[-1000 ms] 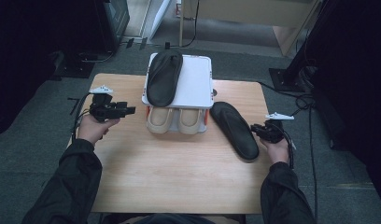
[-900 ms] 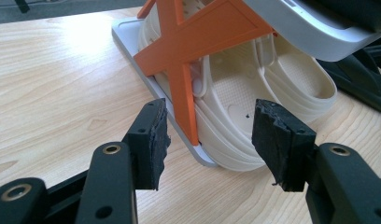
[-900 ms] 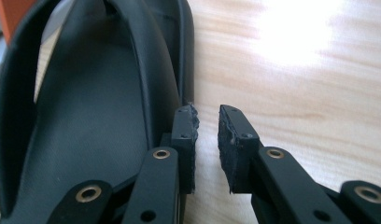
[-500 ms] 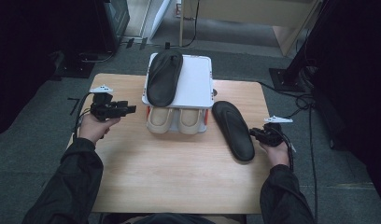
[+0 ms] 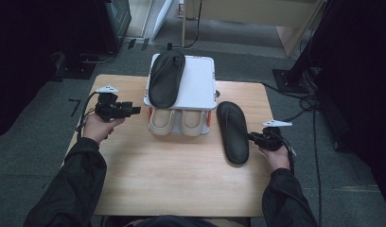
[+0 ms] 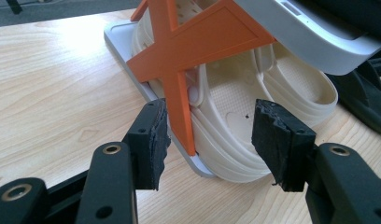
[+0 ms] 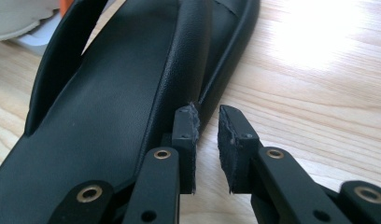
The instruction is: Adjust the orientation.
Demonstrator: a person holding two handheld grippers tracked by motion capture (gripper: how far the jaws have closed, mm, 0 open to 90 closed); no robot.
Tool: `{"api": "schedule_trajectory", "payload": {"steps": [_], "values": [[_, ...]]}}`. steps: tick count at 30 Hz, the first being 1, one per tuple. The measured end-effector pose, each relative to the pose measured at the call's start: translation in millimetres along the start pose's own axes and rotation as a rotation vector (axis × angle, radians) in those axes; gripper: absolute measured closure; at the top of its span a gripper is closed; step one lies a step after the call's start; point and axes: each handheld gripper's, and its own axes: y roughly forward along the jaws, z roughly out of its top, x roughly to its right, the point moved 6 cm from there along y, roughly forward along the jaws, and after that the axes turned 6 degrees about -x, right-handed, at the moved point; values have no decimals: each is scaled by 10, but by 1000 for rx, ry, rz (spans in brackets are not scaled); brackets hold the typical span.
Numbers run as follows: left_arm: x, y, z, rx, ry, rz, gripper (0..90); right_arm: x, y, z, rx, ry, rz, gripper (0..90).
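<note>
The black slipper [image 5: 232, 132] lay lengthwise just left of the right gripper [image 5: 255, 138], whose narrowly parted jaws clamped nothing; the left gripper [image 5: 135, 110] gaped open.

A light wooden desk [image 5: 181, 179] fills the centre of the frame; at its upper middle stands a white two-tier shoe rack [image 5: 200, 80], and just right of it a black flip-flop [image 5: 232, 132] lies flat on the wood.

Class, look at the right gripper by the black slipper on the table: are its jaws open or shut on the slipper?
Open. The right gripper has a narrow gap between its pads, wood showing through, beside the black slipper's edge, nothing clamped.
</note>
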Motion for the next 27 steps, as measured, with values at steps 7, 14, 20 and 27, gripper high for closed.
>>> {"api": "schedule_trajectory", "payload": {"steps": [7, 14, 20, 27], "values": [[9, 18, 8, -4, 7, -3, 459, -109, 35, 21, -5, -19, 18, 759], [6, 18, 4, -8, 7, -2, 459, -138, 45, 50, 0, -17, 37, 709], [0, 8, 0, -4, 1, 4, 458, -131, -57, 186, 66, -4, 48, 684], [-12, -34, -42, -7, -3, 12, 457, -174, -64, 376, 108, -9, 75, 656]]}}
